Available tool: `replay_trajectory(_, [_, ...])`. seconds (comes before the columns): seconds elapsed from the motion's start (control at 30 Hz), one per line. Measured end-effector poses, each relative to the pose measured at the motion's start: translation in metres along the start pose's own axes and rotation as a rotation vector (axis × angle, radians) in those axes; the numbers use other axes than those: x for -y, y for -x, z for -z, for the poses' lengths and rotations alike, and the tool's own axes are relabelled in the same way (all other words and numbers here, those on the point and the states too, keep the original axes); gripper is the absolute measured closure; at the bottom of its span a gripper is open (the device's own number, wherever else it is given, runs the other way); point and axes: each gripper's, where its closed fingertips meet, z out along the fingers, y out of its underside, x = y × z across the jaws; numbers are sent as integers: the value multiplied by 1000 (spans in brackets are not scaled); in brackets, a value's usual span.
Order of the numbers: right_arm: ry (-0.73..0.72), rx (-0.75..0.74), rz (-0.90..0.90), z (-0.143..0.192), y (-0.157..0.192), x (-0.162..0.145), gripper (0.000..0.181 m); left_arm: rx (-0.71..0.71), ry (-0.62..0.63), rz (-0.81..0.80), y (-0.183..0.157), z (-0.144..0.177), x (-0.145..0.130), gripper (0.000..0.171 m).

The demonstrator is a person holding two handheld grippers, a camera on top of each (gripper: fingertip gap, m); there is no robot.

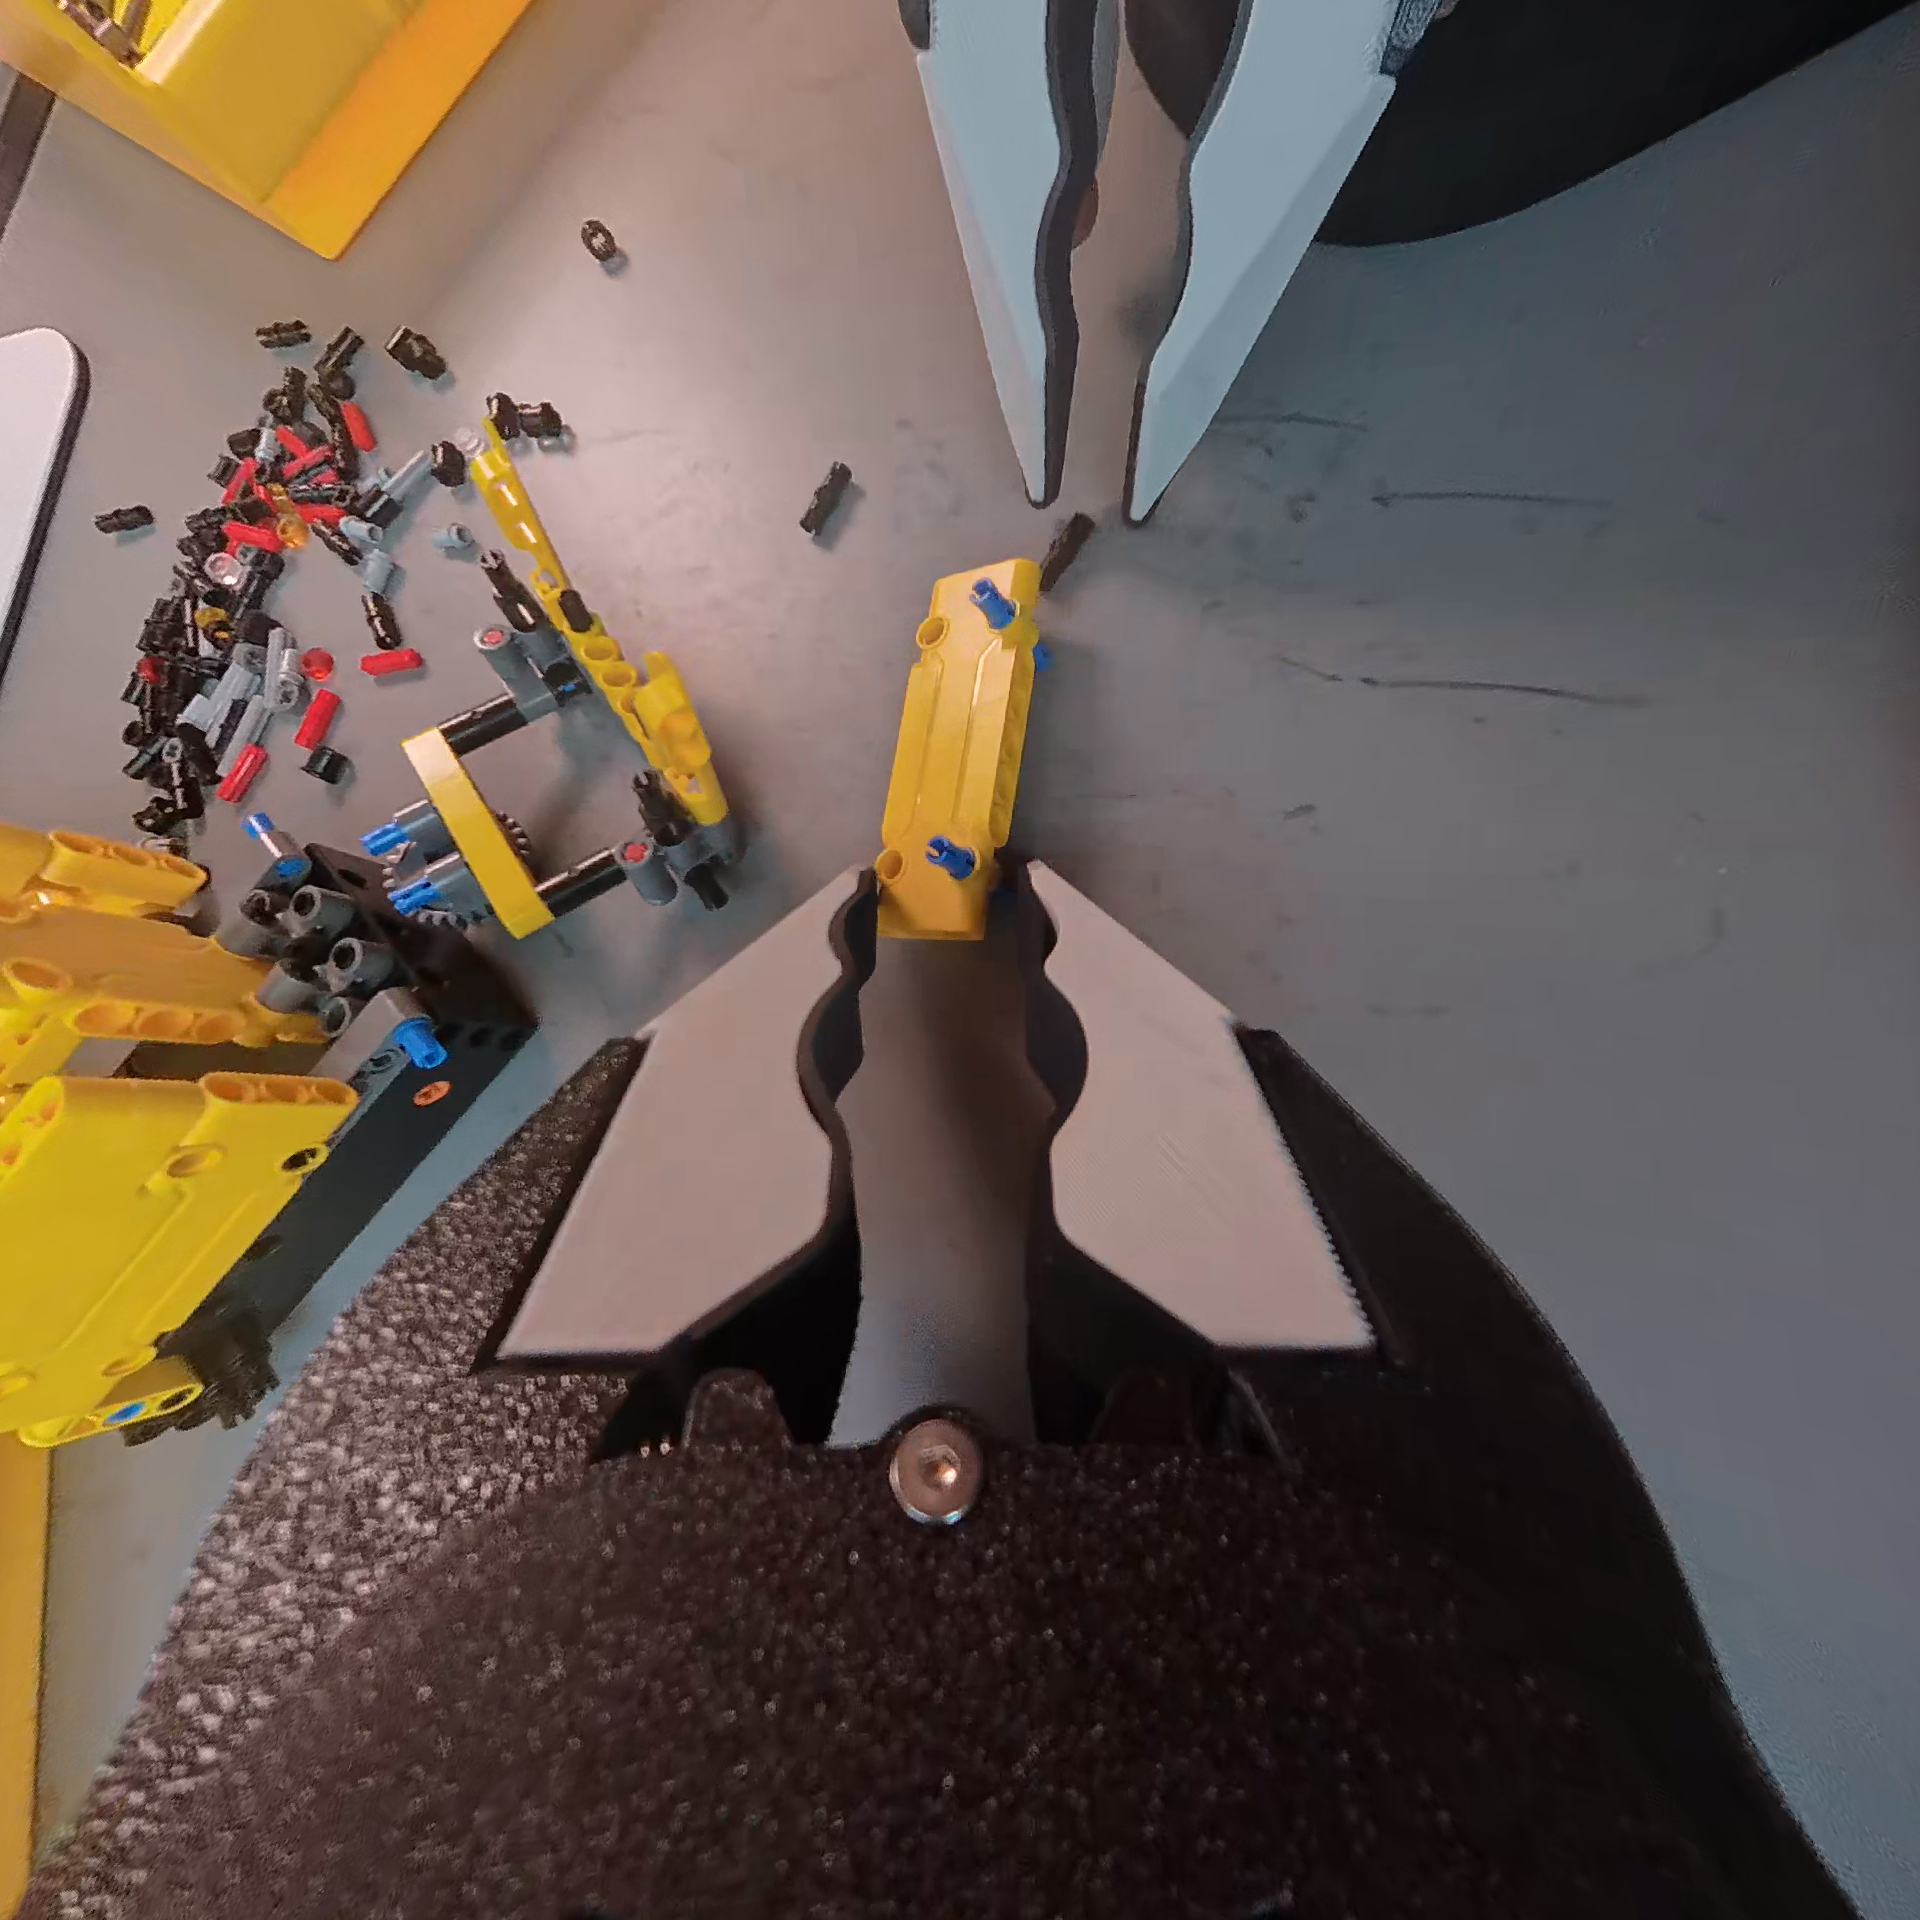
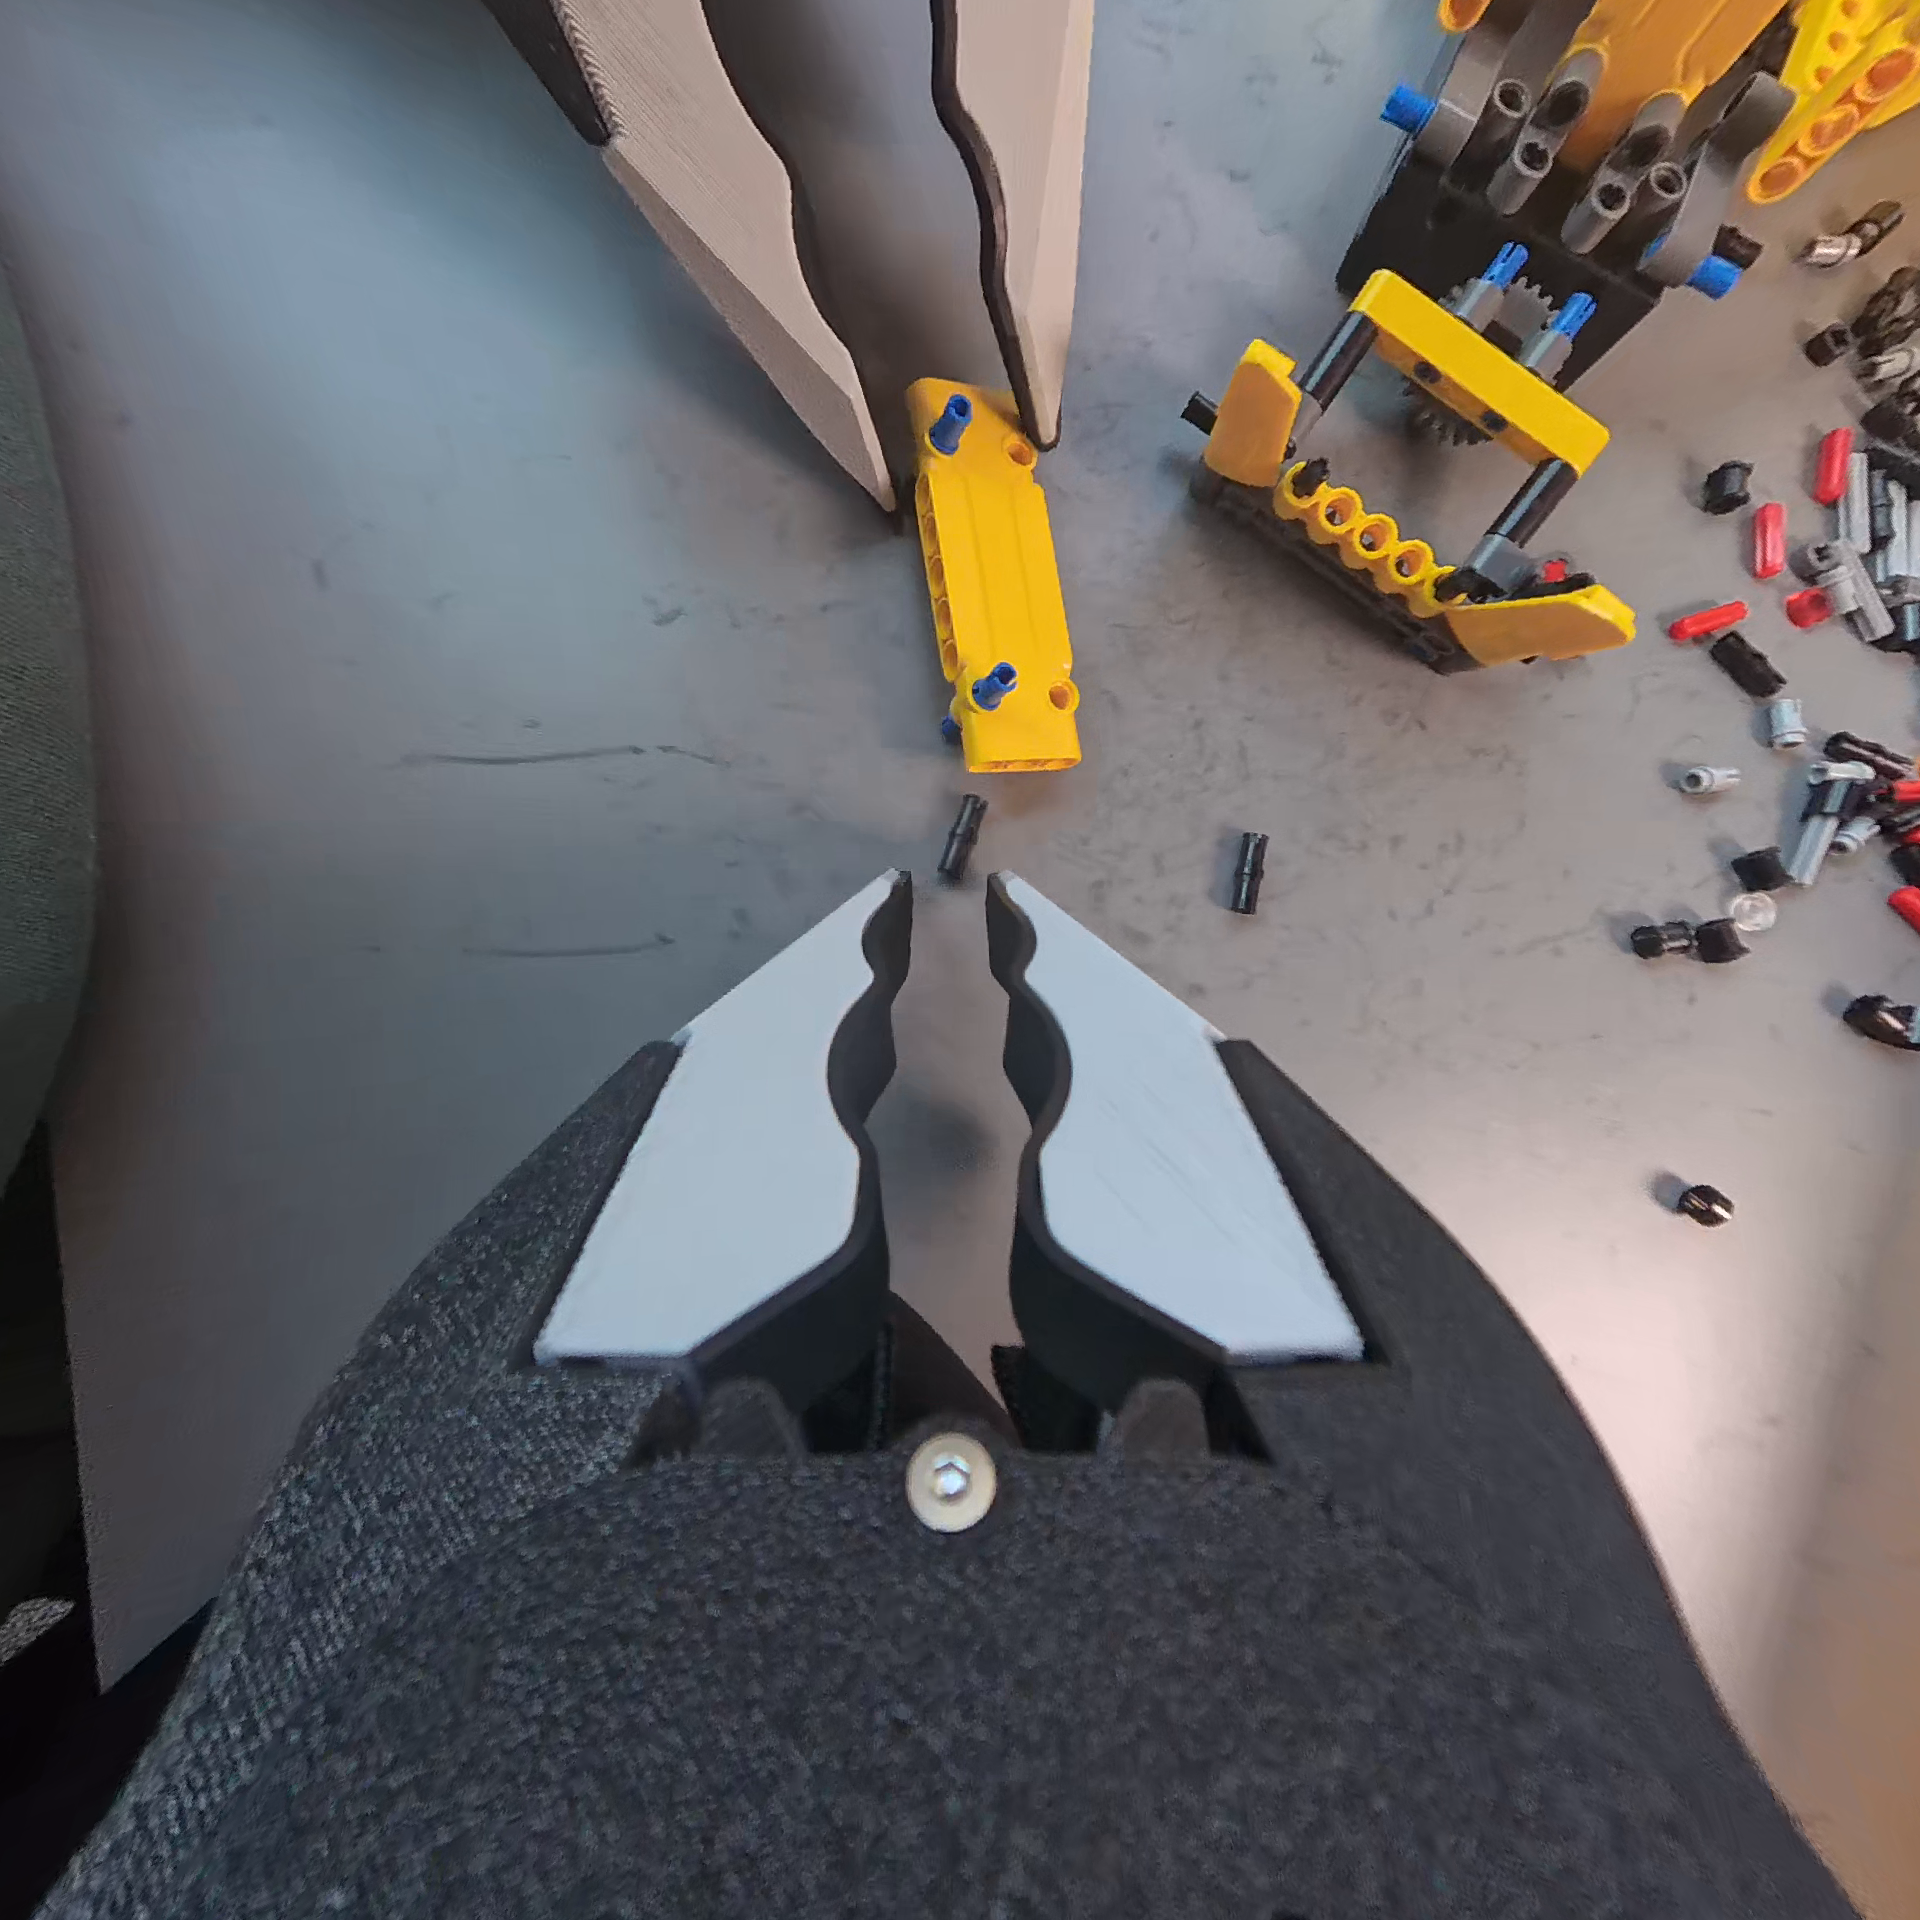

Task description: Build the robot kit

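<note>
Two grippers face each other across a scuffed grey table (image 1: 1455, 727). The left gripper (image 1: 940, 883) has its tips on either side of the near end of a long yellow panel piece (image 1: 961, 748) with blue pins; the fingers touch or nearly touch its sides, and I cannot tell whether they actually squeeze it. In the right wrist view this same panel (image 2: 997, 582) lies at 12 o'clock from the right gripper (image 2: 948, 881), with the left gripper (image 2: 966, 457) around its far end.

The right gripper's fingers are parted by a narrow gap and hold nothing. Just beyond its tips, at 12 o'clock, lies a small black pin (image 2: 961, 836), between the tips and the panel's near end, touching neither. A second black pin (image 2: 1247, 873) lies at 2 o'clock, apart from it. In the left wrist view the right gripper (image 1: 1086, 509) comes in from 12 o'clock, the black pin (image 1: 1067, 545) just beside its tips.

At 9 o'clock from the panel in the left view stands a yellow-and-black frame assembly (image 1: 561, 748) with gears, beyond it a scattered heap of small black, red and grey parts (image 1: 249, 582), and at 8 o'clock a larger yellow build (image 1: 145, 1143).
</note>
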Motion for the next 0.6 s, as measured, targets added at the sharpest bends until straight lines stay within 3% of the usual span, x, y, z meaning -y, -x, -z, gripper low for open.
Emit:
replay_trajectory(0.23, [0, 42, -56, -5, -4, 4, 169, -12, 17, 7, 1, 4, -5, 146])
replay_trajectory(0.6, [-5, 77, -84, -5, -4, 3, 169, -346, -42, 102, -40, 19, 2, 141])
